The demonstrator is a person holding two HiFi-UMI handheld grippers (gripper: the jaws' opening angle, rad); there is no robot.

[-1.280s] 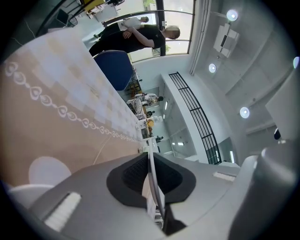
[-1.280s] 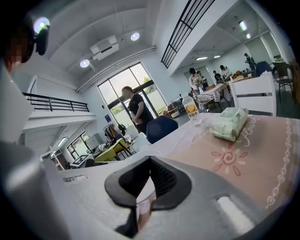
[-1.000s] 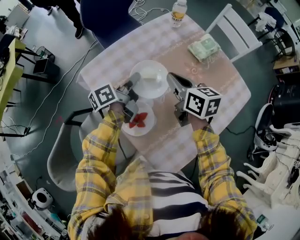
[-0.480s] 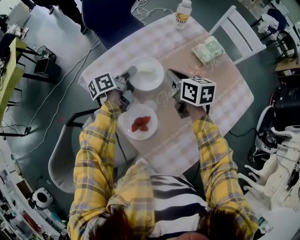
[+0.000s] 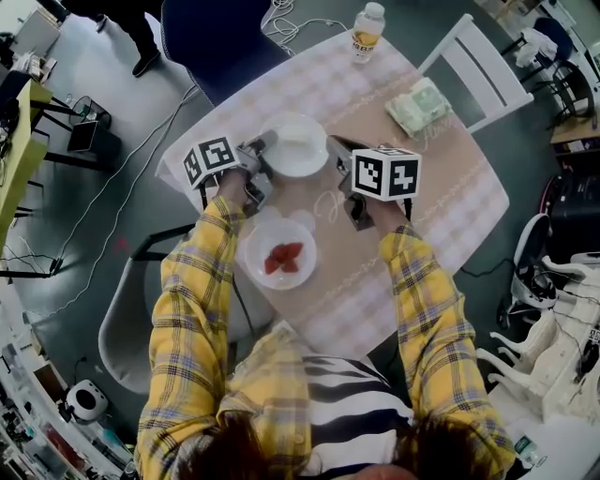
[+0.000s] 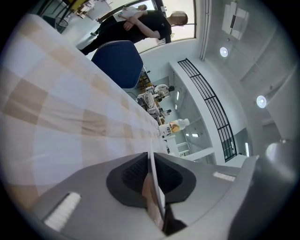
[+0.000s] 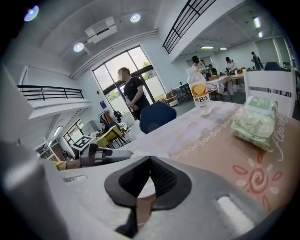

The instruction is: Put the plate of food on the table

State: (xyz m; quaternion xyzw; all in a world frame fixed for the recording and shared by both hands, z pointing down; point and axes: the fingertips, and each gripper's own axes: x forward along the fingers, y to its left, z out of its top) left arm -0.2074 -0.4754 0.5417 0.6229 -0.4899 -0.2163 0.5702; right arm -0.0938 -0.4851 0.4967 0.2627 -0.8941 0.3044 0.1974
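Note:
A white plate of pale food is at the middle of the checked table, held by its rim from both sides. My left gripper is shut on the left rim, which shows as a thin white edge between the pads. My right gripper is shut on the right rim, and white plate shows in the gap behind its pads. A smaller plate with red food rests on the table nearer to me, free of both grippers.
A drink bottle stands at the table's far edge. A green packet lies at the far right. A white chair and a blue chair stand beyond the table, and a grey chair at its left. A person stands farther off.
Both grippers have moved away from me across the table with the white plate between them. The plate with red food has stayed put and is now uncovered.

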